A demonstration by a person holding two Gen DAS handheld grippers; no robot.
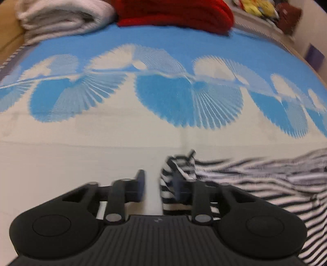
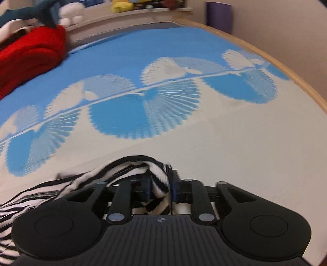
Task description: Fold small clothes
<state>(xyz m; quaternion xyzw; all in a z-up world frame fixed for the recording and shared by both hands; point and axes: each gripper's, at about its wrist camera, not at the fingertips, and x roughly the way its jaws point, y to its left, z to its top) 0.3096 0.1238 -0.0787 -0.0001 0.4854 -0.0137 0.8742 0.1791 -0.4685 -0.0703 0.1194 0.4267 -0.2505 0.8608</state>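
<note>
Right gripper (image 2: 160, 189): fingers closed on a bunched fold of the black-and-white striped knit garment (image 2: 130, 169), trailing left across the bed.

Left gripper (image 1: 158, 187): fingers (image 1: 140, 185) parted, bare sheet in the gap; right finger draped by a corner of the same garment (image 1: 255, 178), nothing pinched.

Underneath: cream-and-blue fan-patterned bed sheet (image 1: 81, 155).

Far edge: folded red knit blanket (image 1: 175, 12), beside a folded white fleece blanket (image 1: 61, 16).

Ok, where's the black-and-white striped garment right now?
The black-and-white striped garment is pinched in the right gripper and draped over one finger of the open left gripper, above the blue-and-cream bedspread.
</note>
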